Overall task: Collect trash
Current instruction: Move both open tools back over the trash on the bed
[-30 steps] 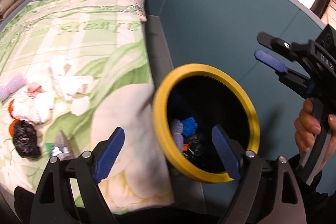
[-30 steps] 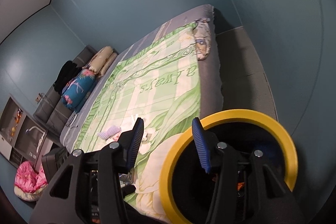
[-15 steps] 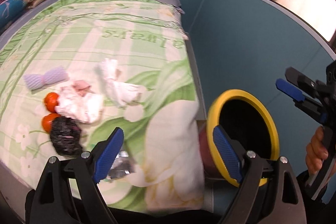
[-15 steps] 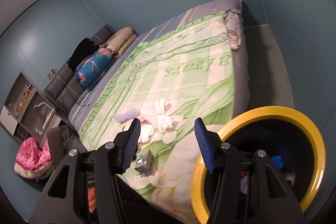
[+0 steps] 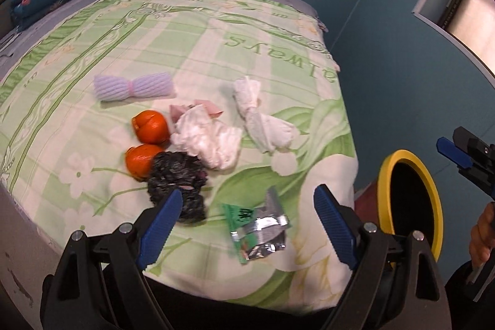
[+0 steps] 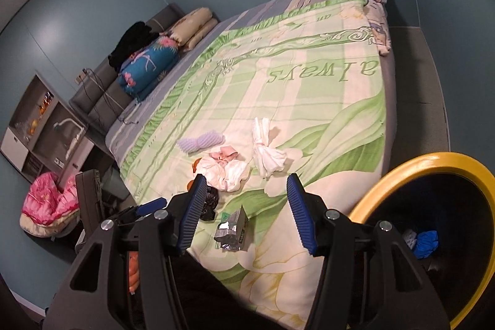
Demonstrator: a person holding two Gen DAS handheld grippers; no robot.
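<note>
Both grippers hover over the near edge of the bed (image 5: 216,30), nothing held. Left gripper (image 5: 247,221): jaws wide apart, empty, w/ the foil snack wrapper (image 5: 258,229) lying on the quilt btwn them and below. Right gripper (image 6: 246,212): jaws also apart, empty; seen from the left cam it sits off at the right, above the bin (image 5: 411,206). Trash lies clustered near the bed's foot corner: crumpled black bag (image 5: 176,178) just beside the left jaw, two orange peels (image 5: 148,141) touching it, white crumpled tissue (image 5: 210,138) w/ a pink scrap (image 6: 224,158) against it, twisted white tissue (image 5: 263,119) to the right, lilac foam net (image 5: 134,87) farther back. Yellow-rimmed bin stands on the floor just beside the bed corner, already w/ a blue item (image 6: 427,243) inside. Handling, as a guess: all very light, soft, no breakage risk. Wrapper is thin, slick, lies flat, so pinch at the raised crinkled foil fold, not the flat green part, or the jaws may catch quilt. Tissues and bag compress, so take them through the bulky middle. Peels are stiffer, curved, maybe damp; grip across an edge.
</note>
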